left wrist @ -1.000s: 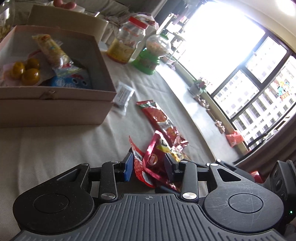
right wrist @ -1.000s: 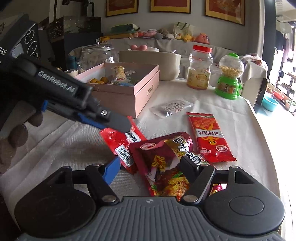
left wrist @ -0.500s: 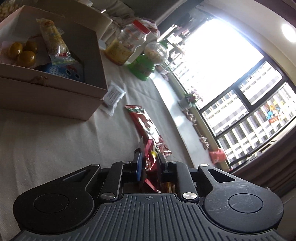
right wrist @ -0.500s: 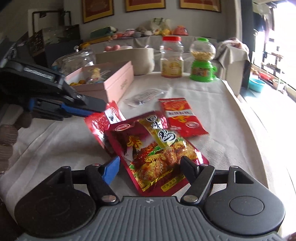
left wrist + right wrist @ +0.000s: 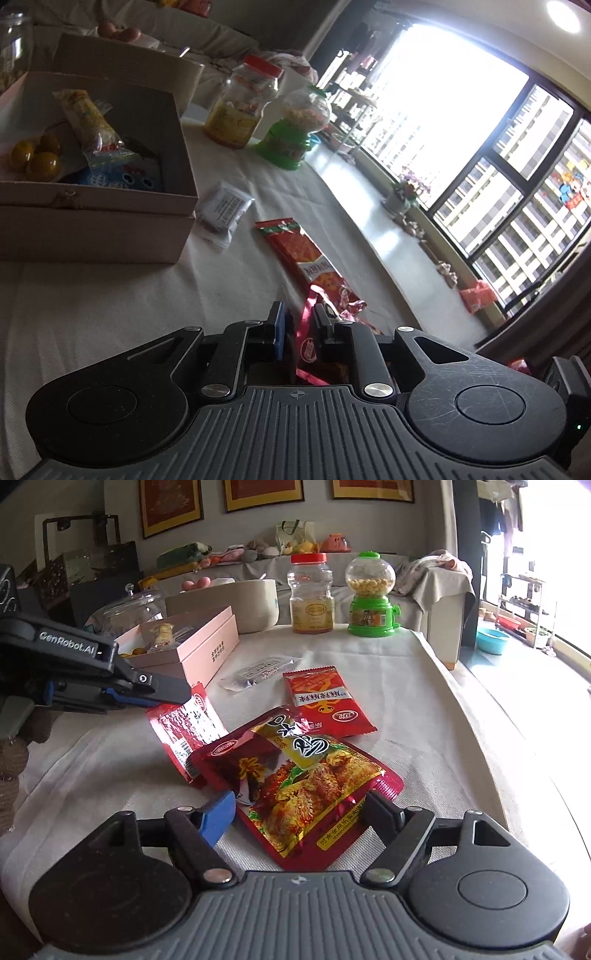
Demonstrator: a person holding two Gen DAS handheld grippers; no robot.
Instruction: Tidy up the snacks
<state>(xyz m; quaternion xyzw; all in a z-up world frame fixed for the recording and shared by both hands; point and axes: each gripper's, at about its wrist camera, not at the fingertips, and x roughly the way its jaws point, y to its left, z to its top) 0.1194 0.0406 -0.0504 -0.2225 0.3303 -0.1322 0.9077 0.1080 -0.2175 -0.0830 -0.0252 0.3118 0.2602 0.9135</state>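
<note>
The pink box [image 5: 192, 642] holds yellow fruit [image 5: 35, 160] and wrapped snacks. The left gripper [image 5: 177, 698] pinches the red packet [image 5: 184, 731]. The right gripper [image 5: 299, 808], jaws opening, straddles the chicken packet [image 5: 306, 786] unpressed. Bare tablecloth [image 5: 424, 720] runs to the right edge.

Framed pictures [image 5: 262, 494] on wall; blue basin [image 5: 492, 640] on floor.

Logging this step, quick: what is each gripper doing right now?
Left gripper: shut on the red barcode packet.
Right gripper: jaws opening, the chicken snack packet between them, not pressed.
</note>
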